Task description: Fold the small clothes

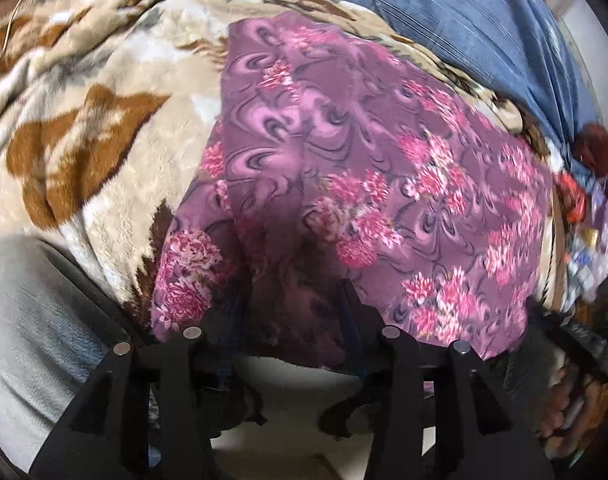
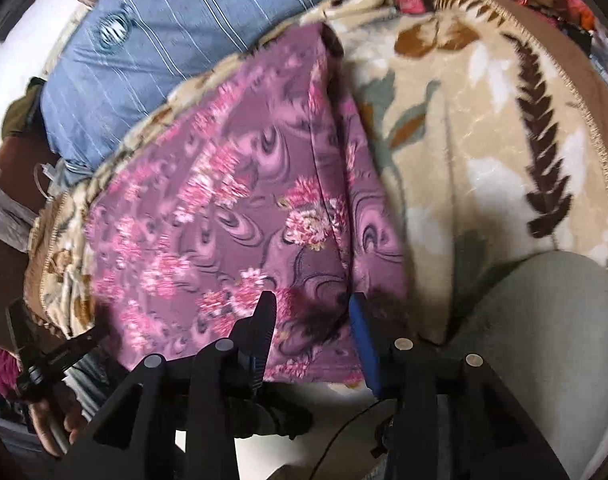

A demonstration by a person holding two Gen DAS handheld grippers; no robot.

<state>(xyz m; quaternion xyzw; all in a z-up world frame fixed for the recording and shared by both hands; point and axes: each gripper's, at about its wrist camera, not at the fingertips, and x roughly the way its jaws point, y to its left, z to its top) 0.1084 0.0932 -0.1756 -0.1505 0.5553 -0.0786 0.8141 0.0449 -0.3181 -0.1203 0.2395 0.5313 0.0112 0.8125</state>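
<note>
Purple floral garment [image 1: 367, 184] lies spread on the beige leaf-patterned blanket [image 1: 116, 136] of the bed, its near hem running just ahead of both pairs of fingers. Your right gripper [image 2: 313, 320] stands open, one dark finger [image 2: 264, 320] and one blue-padded finger [image 2: 361, 328] set apart over the near corner, with cloth showing between them but not pinched. Your left gripper [image 1: 294, 300] is harder to read: its tips sit in shadow over the hem, so I cannot tell whether they hold fabric.

To fold well, take each near corner right at the hem, catching only the garment and not the blanket pile beneath. Lift both corners level, carry them away from you toward the far edge beside the blue striped pillow [image 2: 176, 20], and lay edge onto edge before you let go.

No brand, label or legible writing shows anywhere.
</note>
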